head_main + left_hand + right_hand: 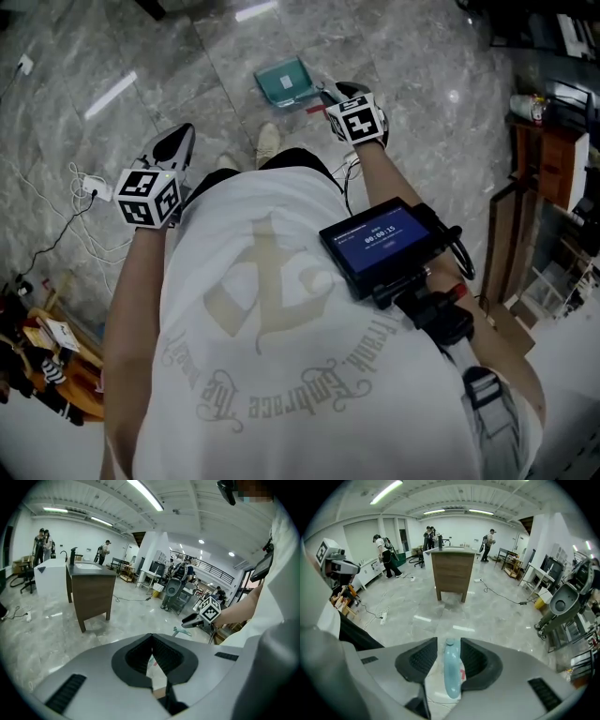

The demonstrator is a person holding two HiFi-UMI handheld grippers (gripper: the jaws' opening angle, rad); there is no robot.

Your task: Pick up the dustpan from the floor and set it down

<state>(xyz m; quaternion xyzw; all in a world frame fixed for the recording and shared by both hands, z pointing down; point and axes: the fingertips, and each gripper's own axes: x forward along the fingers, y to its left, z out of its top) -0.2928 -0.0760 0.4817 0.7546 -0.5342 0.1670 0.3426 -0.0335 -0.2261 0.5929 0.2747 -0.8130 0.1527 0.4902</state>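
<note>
Dustpan [284,82]: lies flat on the floor [187,56], its handle [451,667] towards the right tongs [448,649].
Right tongs: jaws apart around the pale-blue handle, with a gap on one side; not clamped.
Left tongs [151,637]: tips together, empty.
Progress: the dustpan is down and free; I cannot tell whether the lift is pending or done.

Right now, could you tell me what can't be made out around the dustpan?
Head view: the end of the dustpan handle is hidden behind the right gripper.
Right gripper view: the pan is covered by the gripper's body; only the handle shows between the jaws.
Head view: the red item beside the dustpan is too small to identify.
Head view: the screen text is too small to read.
</note>
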